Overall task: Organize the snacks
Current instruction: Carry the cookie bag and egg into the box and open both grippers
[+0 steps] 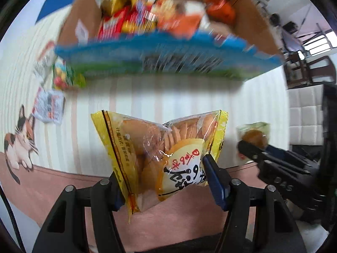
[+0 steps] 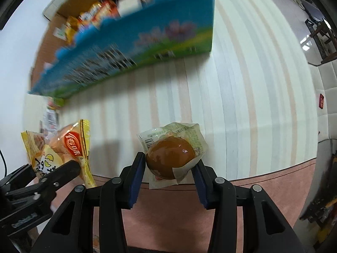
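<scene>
Fingers of the left gripper are clamped on a yellow cracker bag, which crumples between the blue pads and stands up clear of the mat; fingers of the right gripper pinch a clear pouch with a brown egg-like snack by its sides, held likewise off the surface; from the right wrist view the cracker bag shows at 9 o'clock, and from the left wrist view the pouch sits at 3 o'clock, so the two loads travel side by side. Ahead, at 12 o'clock in both views, stands a cardboard box with a blue and green printed front, blurred by motion; many red, orange and yellow snack packs already lie inside it, so a good share of the sorting looks done. What remains, as far as can be judged: both held items are not yet in the box, and at about 9 to 10 o'clock of the left view a few loose packets and a colourful small bag lie on the striped mat beside the box, apparently awaiting collection; whether more lies beyond the frame cannot be told.
</scene>
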### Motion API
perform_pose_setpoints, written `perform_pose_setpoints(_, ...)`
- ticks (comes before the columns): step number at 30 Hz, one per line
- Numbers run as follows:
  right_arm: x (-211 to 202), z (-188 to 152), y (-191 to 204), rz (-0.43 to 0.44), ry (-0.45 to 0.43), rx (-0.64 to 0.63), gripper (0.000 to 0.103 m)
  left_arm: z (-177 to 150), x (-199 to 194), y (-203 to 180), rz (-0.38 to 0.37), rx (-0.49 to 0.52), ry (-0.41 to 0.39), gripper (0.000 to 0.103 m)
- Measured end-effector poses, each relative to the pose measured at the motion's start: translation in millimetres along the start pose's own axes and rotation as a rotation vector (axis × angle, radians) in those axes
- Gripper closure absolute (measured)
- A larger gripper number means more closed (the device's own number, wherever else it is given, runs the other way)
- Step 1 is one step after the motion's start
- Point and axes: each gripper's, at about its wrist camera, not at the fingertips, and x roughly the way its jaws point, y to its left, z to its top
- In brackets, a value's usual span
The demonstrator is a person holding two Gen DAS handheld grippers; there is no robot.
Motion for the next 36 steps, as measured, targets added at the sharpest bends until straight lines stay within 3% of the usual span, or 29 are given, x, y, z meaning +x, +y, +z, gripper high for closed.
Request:
perform_pose_setpoints(6, -60, 23, 8, 0.064, -0.106, -0.009, 0.056, 35, -70, -10, -0.026, 0.044, -0.121, 0.041)
perform_pose_setpoints(12, -101, 75, 23, 0.05, -0.211, -0.046, 0.056, 92, -89, -6, 0.07, 0.088, -0.173, 0.041)
perform_pose_setpoints(16, -97, 126, 28, -0.012, -0.224, -0.069, 0.056, 121, -61, 0, 0.109, 0.088, -0.114, 0.041)
perform_pose_setpoints(22, -62, 180, 34, -0.09, -0.194, -0.076, 0.056, 155, -10, 12, 0.091, 0.05, 0.006, 0.041)
perform_pose_setpoints(31, -11, 215, 35, -0.14, -0.106, -0.087, 0.054, 180, 27, 21, 0.086, 0.016, 0.09, 0.039)
perform_pose_setpoints(34, -6, 222, 34, -0.15, -0.081, -0.077, 0.042, 186, 31, 25, 0.053, -0.006, 0.127, 0.039)
perform_pose_setpoints(35, -6, 223, 34, -0.156, -0.084, -0.078, 0.031, 187, 30, 25, 0.059, -0.009, 0.124, 0.037)
perform_pose_setpoints(36, -7, 222, 36, -0.16, -0.085, -0.081, 0.021, 188, 29, 24, 0.068, 0.0, 0.125, 0.028)
